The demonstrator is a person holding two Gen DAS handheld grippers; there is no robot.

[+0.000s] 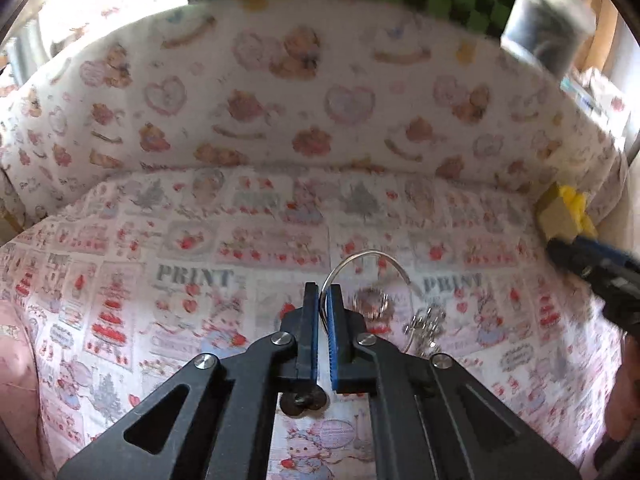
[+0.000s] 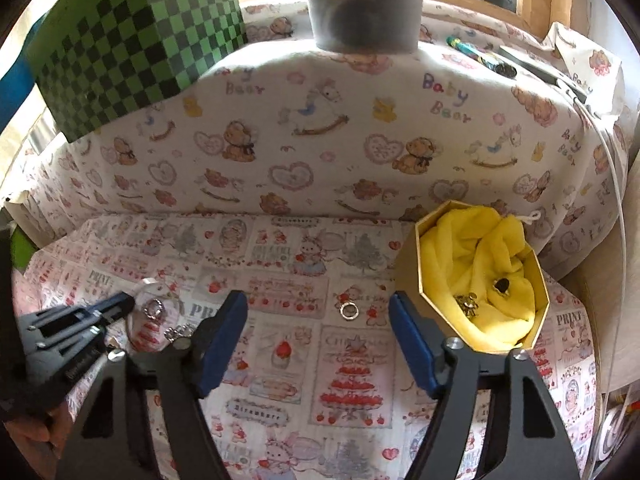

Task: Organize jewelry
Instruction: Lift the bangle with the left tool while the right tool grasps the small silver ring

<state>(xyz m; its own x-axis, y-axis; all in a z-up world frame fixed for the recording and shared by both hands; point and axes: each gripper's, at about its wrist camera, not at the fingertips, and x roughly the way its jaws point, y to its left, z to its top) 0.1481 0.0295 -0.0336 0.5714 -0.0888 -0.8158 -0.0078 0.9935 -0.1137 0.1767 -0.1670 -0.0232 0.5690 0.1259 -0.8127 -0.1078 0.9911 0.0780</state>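
Left tool (image 1: 323, 300) clamped on silver bangle (image 1: 366, 258); right tool (image 2: 318, 312) agape, empty. Two pieces in gold box (image 2: 406, 268); small ring (image 2: 349, 311), other trinkets (image 2: 154, 307) left on bench.

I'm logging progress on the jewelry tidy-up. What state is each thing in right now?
left gripper: shut on the silver bangle
right gripper: open, nothing between the pads
gold box: open, lined with yellow cloth
dark ring: in the box
gold piece: in the box
small ring: loose on the printed cloth
beaded ring: loose on the cloth
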